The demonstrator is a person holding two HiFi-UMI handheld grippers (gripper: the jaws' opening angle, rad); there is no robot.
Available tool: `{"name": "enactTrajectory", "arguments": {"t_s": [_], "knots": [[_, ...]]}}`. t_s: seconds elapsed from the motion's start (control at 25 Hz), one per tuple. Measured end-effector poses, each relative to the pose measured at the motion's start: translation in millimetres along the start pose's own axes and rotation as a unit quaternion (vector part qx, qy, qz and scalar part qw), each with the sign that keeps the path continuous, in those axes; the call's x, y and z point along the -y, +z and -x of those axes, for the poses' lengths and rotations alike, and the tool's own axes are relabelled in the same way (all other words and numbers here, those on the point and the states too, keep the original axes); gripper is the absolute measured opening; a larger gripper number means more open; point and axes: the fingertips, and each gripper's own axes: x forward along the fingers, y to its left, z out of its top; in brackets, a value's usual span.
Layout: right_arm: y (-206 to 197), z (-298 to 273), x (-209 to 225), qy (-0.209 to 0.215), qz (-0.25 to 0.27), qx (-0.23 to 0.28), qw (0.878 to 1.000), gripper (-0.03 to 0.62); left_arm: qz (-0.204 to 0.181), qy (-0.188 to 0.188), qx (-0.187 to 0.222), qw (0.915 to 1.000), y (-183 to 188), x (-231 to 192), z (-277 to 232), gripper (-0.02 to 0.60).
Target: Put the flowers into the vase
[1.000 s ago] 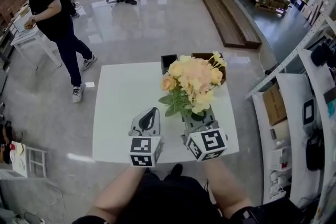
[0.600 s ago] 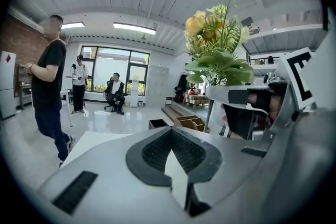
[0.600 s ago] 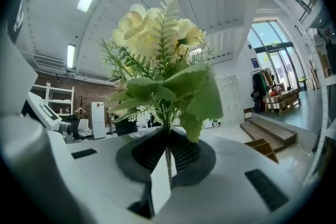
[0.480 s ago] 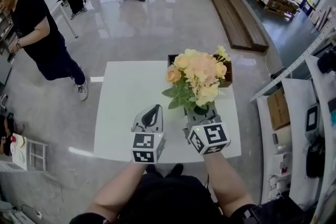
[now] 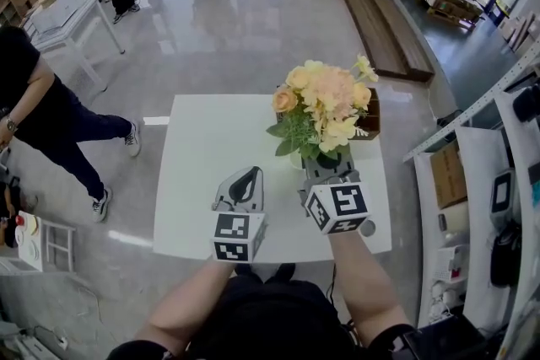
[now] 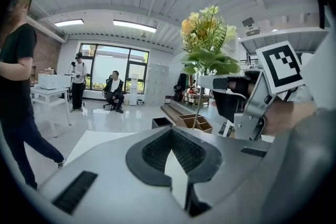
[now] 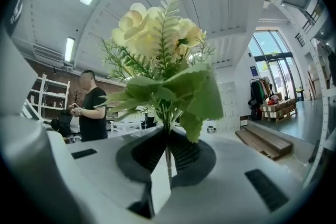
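Right hand-held gripper (image 7: 168,157): jaws clamped on the thin stems of the flowers (image 5: 325,101), bouquet upright, blooms and leaves fanned above the jaws. Held over the desk (image 5: 202,147), toward its far right corner.

Left hand-held gripper (image 6: 170,139): jaws together, nothing between them. It sits low near the desk's near edge, just beside the right one.

Change over the last second: the bouquet has travelled away from the near edge toward the far right corner and now overlaps the brown box (image 5: 371,118) there. A person in black (image 5: 34,114) has walked down past the desk's left side, well apart from it.

Reading: transport is under way, not insertion. No vase can be made out; it may sit behind the blooms. Flowers not yet placed.
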Motion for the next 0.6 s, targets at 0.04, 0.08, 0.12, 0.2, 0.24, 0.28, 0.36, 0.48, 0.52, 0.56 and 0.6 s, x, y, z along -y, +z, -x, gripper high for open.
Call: {"name": "enactTrajectory", "arguments": {"t_s": [0.04,0.08,0.12,0.2,0.24,0.28,0.36,0.48,0.52,0.56,0.6], "knots": [[-7,-1,1,-0.003,-0.002,-0.006,1.0,0.026,0.0,-0.001,-0.002,1.0,-1,-1,0,0.003],[-15,-1,3,-0.006,-0.006,-0.012,1.0,0.026,0.0,-0.001,-0.004,1.0,-3,-2,-1,0.003],[-22,-1,4,-0.007,-0.009,-0.019,1.0,0.026,0.0,-0.002,-0.005,1.0,-4,-3,-1,0.003],[-36,-2,6,-0.009,-0.012,-0.032,0.999,0.026,0.001,-0.003,-0.008,1.0,-5,-3,-3,0.003],[-42,-2,7,-0.01,-0.012,-0.038,0.999,0.028,0.0,-0.003,-0.008,1.0,-6,-3,-4,0.003],[-48,-2,7,-0.011,-0.012,-0.045,0.999,0.027,0.0,-0.004,-0.009,1.0,-6,-4,-4,0.003],[-59,-3,7,-0.012,-0.009,-0.058,0.998,0.028,0.001,-0.003,-0.011,0.9999,-7,-5,-4,0.003],[-79,-1,8,-0.016,-0.006,-0.082,0.996,0.028,0.004,-0.001,-0.013,0.9999,-10,-7,-5,0.003],[-85,-1,8,-0.018,-0.006,-0.09,0.996,0.028,0.004,-0.001,-0.013,0.9999,-11,-8,-5,0.003],[-90,-1,9,-0.02,-0.006,-0.097,0.995,0.028,0.005,-0.001,-0.013,0.9999,-12,-8,-5,0.003],[-94,-1,9,-0.022,-0.006,-0.103,0.994,0.028,0.004,-0.001,-0.014,0.9999,-12,-8,-5,0.003]]}}
